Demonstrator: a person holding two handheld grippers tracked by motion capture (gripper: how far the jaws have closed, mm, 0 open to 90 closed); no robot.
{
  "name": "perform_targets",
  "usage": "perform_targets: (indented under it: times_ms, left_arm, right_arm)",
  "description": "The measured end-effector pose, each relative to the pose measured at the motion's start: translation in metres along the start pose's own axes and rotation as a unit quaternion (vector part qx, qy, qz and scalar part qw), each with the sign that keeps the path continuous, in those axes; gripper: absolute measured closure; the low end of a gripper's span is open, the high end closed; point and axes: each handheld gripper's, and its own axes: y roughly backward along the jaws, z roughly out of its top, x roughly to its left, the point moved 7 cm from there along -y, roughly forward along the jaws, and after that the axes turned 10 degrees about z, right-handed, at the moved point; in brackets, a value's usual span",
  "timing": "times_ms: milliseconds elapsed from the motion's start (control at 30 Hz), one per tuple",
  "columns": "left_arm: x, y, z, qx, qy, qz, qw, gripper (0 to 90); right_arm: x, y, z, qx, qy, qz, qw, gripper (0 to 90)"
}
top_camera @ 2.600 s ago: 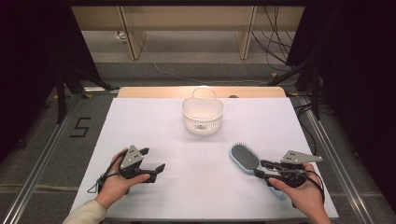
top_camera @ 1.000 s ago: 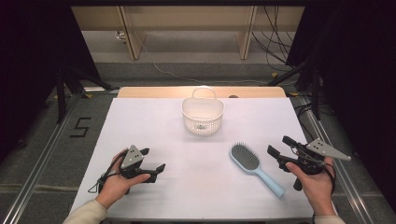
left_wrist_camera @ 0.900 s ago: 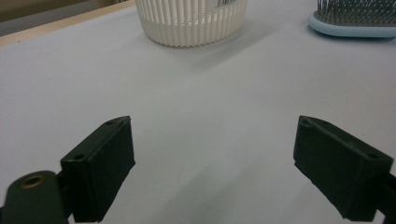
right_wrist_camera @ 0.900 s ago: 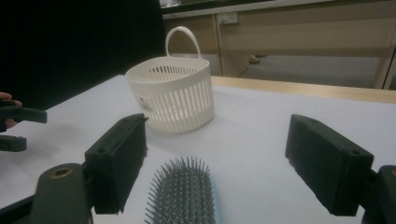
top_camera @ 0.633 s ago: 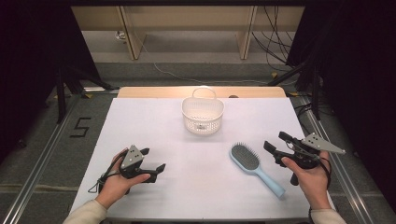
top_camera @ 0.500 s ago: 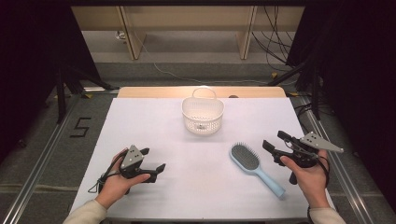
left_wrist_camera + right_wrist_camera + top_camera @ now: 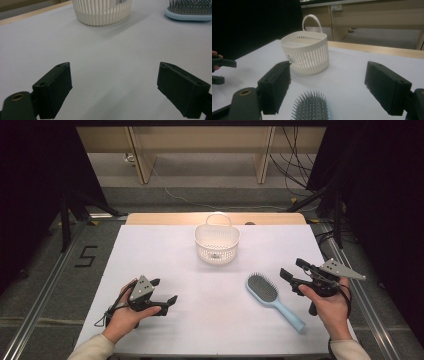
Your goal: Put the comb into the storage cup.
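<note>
One hairbrush (image 7: pixel 272 299) is the thing in hand: pale blue, bristles up, lying flat on the white table (image 7: pixel 150 250) right of centre, head toward the far left, handle running off toward the near right edge. My right claw (image 7: pixel 291 271) hangs just right of the head, jaws spread wide, nothing between them. In the right gripper view the bristle pad (image 7: pixel 311 107) sits low between my two jaws, not yet touched.

Risk 1: the head is broad and rounded. If I close across it, the pads may land on bristles instead of the rim and the brush could squirt out or tip. A grip on the neck or handle looks safer, I judge.

Risk 2: the handle end lies near the table's near right edge. A nudge from one jaw before the other lands could swing it over.

White slotted basket (image 7: pixel 217 241) stands farther off, at the far centre, well apart from the brush. It looks light; if the brush goes in there lengthwise, it may overhang and tip the basket.

My left claw (image 7: pixel 164 290) rests on the table at the near left, also wide open and empty, too far off to steady anything.
</note>
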Motion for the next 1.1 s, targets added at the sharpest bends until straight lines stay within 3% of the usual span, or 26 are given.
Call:
perform_targets:
  times_ms: [333, 533, 633, 733, 833, 967, 1067, 1100]
  left_arm:
    - [0.0, 0.0, 0.0, 0.0, -0.001, 0.001, 1.0, 11.9]
    - [0.0, 0.0, 0.0, 0.0, -0.001, 0.0, 1.0, 11.9]
    - [0.0, 0.0, 0.0, 0.0, 0.001, 0.0, 1.0, 11.9]
    - [0.0, 0.0, 0.0, 0.001, 0.0, -0.001, 1.0, 12.0]
    - [0.0, 0.0, 0.0, 0.0, 0.0, 0.0, 1.0, 12.0]
    - [0.001, 0.0, 0.0, 0.0, 0.0, 0.001, 1.0, 12.0]
    - [0.0, 0.0, 0.0, 0.001, -0.001, 0.0, 1.0, 12.0]
    - [0.0, 0.0, 0.0, 0.001, -0.002, 0.0, 1.0, 12.0]
  right_arm:
    - [-0.004, -0.003, -0.002, 0.027, -0.003, -0.001, 0.9996, 21.0]
    - [-0.008, -0.007, -0.012, 0.086, -0.009, -0.005, 0.9963, 20.7]
    - [-0.009, -0.009, -0.018, 0.13, -0.004, -0.003, 0.9914, 20.1]
    - [-0.009, -0.01, -0.027, 0.187, 0.0, -0.002, 0.9823, 20.1]
    - [-0.008, -0.01, -0.036, 0.246, 0.005, 0.004, 0.9693, 20.2]
    - [-0.001, -0.008, -0.054, 0.336, 0.009, 0.02, 0.9416, 20.3]
    - [0.004, -0.009, -0.063, 0.38, 0.006, 0.028, 0.9245, 20.5]
    - [0.006, -0.009, -0.067, 0.399, 0.007, 0.03, 0.9166, 20.7]
